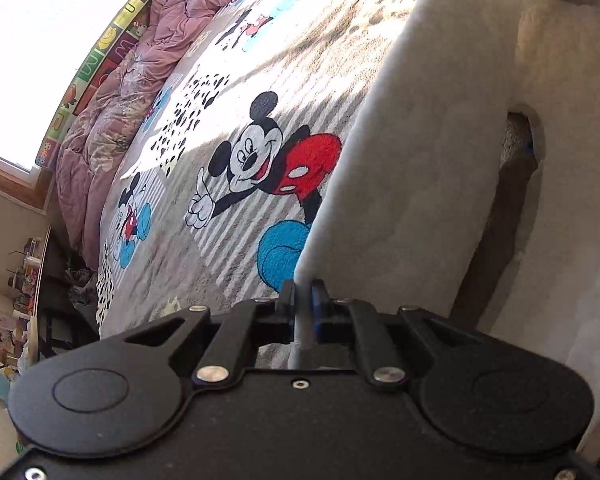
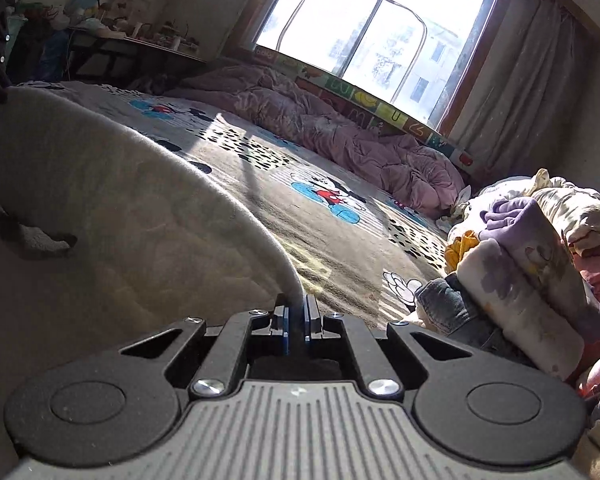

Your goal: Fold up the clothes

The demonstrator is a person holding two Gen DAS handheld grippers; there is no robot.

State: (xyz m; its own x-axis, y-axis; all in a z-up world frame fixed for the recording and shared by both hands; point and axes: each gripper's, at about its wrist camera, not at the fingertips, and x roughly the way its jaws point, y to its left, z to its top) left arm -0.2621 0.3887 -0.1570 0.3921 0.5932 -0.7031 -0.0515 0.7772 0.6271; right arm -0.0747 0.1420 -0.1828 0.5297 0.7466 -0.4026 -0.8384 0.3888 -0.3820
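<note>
Above the bed (image 2: pixel 320 232):
- Cream garment (image 1: pixel 420 168), held up over the bed, stretched between both grippers.
- Left gripper (image 1: pixel 302 296): clenched on one garment edge.
- Right gripper (image 2: pixel 296 316): clenched on another edge.
- Pink quilt (image 2: pixel 340 136), along the bed's window side.

Both my cameras sit low, close over the bed (image 2: pixel 340 240). Left wrist view is rolled sideways, facing along the cartoon blanket (image 1: pixel 228 184). Right wrist view faces the window (image 2: pixel 376 28). Both share blanket, pink quilt (image 1: pixel 112 112), window.
</note>
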